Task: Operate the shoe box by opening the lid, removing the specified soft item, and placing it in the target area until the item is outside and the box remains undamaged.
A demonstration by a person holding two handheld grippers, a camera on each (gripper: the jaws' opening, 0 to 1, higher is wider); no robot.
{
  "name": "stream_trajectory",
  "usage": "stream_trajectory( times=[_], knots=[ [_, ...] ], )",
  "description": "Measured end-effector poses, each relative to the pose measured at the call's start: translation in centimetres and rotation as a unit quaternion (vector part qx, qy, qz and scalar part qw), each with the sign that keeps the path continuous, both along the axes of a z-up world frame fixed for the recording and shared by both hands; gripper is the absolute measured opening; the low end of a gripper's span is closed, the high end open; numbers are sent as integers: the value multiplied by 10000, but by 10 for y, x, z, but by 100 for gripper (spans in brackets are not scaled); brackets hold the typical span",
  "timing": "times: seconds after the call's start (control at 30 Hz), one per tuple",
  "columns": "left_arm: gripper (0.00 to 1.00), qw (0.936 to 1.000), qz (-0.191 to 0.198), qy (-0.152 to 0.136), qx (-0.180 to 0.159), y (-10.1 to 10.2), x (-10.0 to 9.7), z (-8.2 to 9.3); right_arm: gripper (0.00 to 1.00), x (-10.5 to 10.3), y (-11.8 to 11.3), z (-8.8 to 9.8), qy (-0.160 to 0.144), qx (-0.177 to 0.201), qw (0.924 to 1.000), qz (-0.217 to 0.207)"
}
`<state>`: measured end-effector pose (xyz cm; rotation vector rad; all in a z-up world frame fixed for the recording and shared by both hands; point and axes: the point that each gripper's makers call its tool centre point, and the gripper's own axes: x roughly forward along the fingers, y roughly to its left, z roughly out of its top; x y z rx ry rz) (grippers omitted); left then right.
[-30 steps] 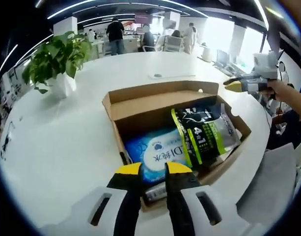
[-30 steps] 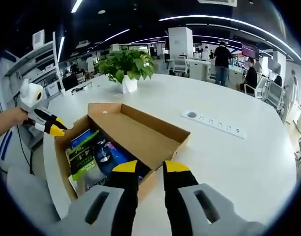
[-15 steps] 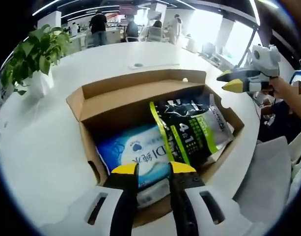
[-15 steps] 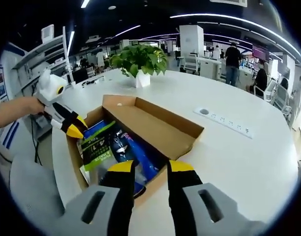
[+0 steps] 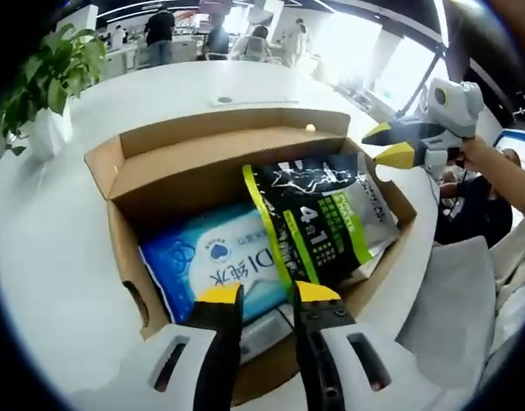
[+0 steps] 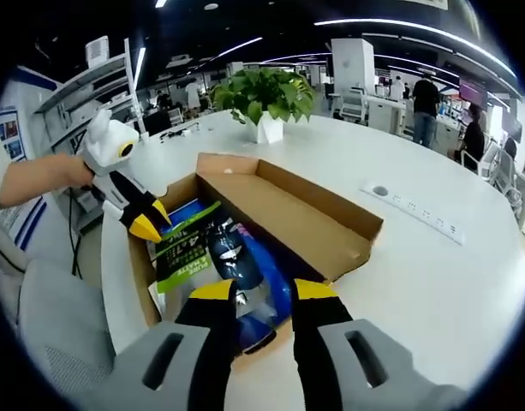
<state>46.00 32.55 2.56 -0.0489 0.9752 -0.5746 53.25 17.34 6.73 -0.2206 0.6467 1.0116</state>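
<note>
Broadly, a large round white table (image 5: 56, 257) carries everything; a potted green leafy plant in a white pot (image 6: 266, 98) stands well back, apart from the work. Near the table's edge sits the brown cardboard shoe box (image 5: 202, 163), lid already folded back and flat, so the inside lies exposed to both tools. Inside, a soft blue-and-white plastic pack (image 5: 215, 265) lies flat beside a black-and-green foil pouch (image 5: 318, 214) that overlaps it slightly; which one is the specified item I cannot tell. Both remain in the box.

Left gripper (image 5: 267, 295), yellow-tipped, hovers over the near box wall, jaws parted with a narrow gap, holding nothing, probably lined up to descend on the blue pack. Right gripper (image 6: 265, 291) hangs above the opposite rim, jaws likewise apart and unloaded, likely placed to steady the box.
</note>
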Motion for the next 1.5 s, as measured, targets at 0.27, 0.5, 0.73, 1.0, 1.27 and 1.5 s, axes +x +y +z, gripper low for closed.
stream_trajectory(
  times=[0.27, 0.5, 0.73, 1.0, 1.27, 1.5],
  knots=[
    [18, 9997, -53, 129, -204, -5, -2, -5, 17, -9, 7, -11, 184, -112, 9996, 188],
    [15, 9976, -36, 278, -636, -15, -3, -5, 14, -14, 6, -14, 375, -65, 9992, 121],
    [9, 9973, -100, 291, -673, -20, -5, -4, 6, -14, 5, -13, 346, -3, 9994, 34],
    [0, 9949, 255, 198, -959, -19, -2, 5, 0, -14, 7, -11, 481, 225, 9983, -233],
    [0, 9945, 360, 145, -972, -20, -4, 10, 0, -15, 11, -1, 437, 363, 9977, -381],
    [0, 9934, 490, -40, -1039, -18, 1, 30, 0, -11, 9, 13, 238, 448, 9974, -514]
  ],
)
